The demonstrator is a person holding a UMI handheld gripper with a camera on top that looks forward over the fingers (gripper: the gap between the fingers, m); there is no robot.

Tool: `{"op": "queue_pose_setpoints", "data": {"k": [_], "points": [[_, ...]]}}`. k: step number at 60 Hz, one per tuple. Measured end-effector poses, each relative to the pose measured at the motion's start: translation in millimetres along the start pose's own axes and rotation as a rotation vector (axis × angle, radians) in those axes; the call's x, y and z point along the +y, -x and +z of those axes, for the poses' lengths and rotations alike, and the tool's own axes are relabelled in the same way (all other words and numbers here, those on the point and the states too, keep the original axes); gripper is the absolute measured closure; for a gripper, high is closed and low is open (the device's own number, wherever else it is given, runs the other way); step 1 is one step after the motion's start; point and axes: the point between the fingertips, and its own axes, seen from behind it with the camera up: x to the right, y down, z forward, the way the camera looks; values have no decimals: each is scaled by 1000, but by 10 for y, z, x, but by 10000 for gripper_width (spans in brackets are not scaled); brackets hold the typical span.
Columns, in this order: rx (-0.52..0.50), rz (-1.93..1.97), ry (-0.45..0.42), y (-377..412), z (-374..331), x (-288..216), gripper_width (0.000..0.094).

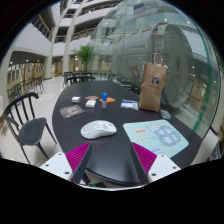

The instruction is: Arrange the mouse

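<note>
Since nothing is between the fingers yet, I'd call this the very start of the job, so here's the rundown:

Progress: judging by the layout, the mouse (98,128) looks untouched, just sitting bare on the dark round table (60,135). Approach, grab and placing all look left to do.

Mouse: white, lying on its belly around the middle of the frame, slightly left of centre, its long side running across the view.

Gripper: the gripper (112,160) sits at the bottom centre of the frame, jaws spread wide with nothing in them. Magenta pads (78,156) are facing each other across an empty gap.

Mouse vs jaws: it's ahead of the fingers, well apart from the tips, and a bit toward the left finger rather than dead centre on the gap.

Possible target: a light blue mat (157,136) lies at the right of the frame, right of the mouse. My guess is the mouse ends up there, but can't confirm.

Other stuff: brown paper bag (151,86) standing at upper right, a few small items at upper centre, black chair (24,118) at the left.
</note>
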Motion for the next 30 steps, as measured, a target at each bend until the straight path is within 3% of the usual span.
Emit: {"op": "queue_pose_setpoints", "data": {"k": [9,20,30], "points": [[-134,40,21,594,360,13,133],[-75,55,52,603,780,-71,129],[-117,114,78,737,1029,-204,130]]}}
